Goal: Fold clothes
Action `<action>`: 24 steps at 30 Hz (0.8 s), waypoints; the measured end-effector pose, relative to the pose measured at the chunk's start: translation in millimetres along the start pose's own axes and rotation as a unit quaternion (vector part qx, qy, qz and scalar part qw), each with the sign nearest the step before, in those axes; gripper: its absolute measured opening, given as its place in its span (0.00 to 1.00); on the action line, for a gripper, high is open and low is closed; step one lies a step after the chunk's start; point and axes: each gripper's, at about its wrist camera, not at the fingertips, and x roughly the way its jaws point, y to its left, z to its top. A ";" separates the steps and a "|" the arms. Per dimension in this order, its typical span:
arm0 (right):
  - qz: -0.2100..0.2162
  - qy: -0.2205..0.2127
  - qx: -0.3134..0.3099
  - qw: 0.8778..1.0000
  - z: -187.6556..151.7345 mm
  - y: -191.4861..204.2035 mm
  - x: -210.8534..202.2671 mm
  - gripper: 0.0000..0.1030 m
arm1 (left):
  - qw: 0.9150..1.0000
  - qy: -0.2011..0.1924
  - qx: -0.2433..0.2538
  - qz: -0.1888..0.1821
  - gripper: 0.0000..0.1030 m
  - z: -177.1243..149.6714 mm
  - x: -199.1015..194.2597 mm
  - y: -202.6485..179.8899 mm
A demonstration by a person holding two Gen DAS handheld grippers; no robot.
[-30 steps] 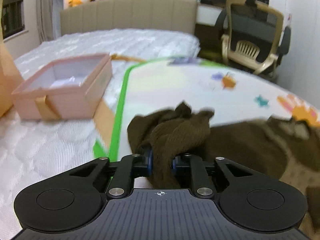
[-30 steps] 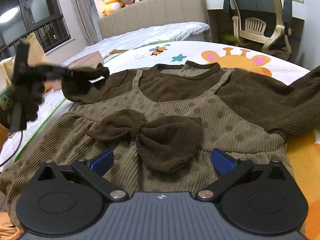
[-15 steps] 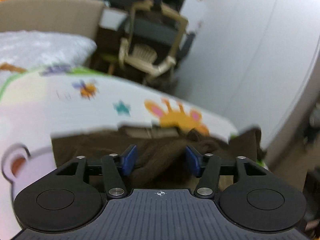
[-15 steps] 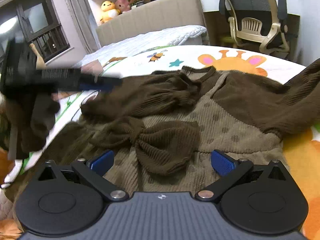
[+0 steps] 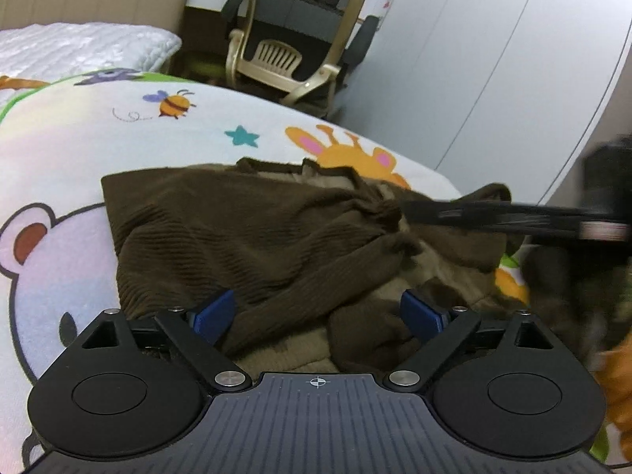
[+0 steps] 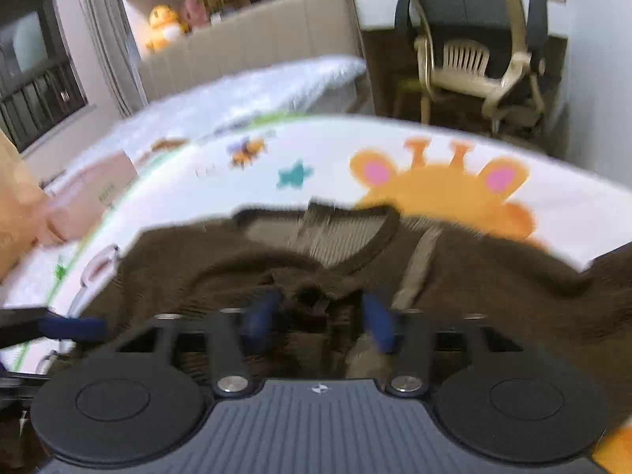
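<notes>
The brown dress (image 5: 245, 233) lies on the cartoon play mat (image 5: 71, 146), one sleeve folded across its chest. The left gripper (image 5: 316, 312) hangs wide open above the folded sleeve, gripping nothing. The right gripper (image 6: 320, 316) stands partly open, its blue pads (image 6: 377, 322) either side of bunched fabric below the neckline.

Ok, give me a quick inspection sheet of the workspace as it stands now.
Surface: cartoon mat on a bed.
Job's things: brown dress, one sleeve folded across the chest.
Clutter: pink box at the mat's edge.
Grippers: left tongs open over the dress; right tongs partly closed around the sleeve cuff, image blurred.
Cables: nothing seen.
Surroundings: chair, headboard, plush toys, window.
</notes>
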 end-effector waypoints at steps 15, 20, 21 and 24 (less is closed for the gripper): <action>-0.093 -0.028 -0.039 0.994 -1.0 -21.1 -17.0 0.33 | 0.999 -0.017 -0.031 -0.009 0.95 12.7 22.6 3.9; -0.078 -0.104 0.044 0.990 5.6 -62.2 -90.2 0.50 | 1.000 -0.023 0.003 0.006 0.97 -0.8 28.6 -0.5; -0.082 -0.122 0.076 0.986 8.6 -78.8 -109.2 0.52 | 1.000 -0.026 0.008 0.007 0.97 -2.1 29.0 -1.4; -0.088 -0.151 0.186 0.967 8.1 -132.9 -152.6 0.57 | 0.999 -0.029 0.016 0.005 1.00 -4.2 30.0 -3.0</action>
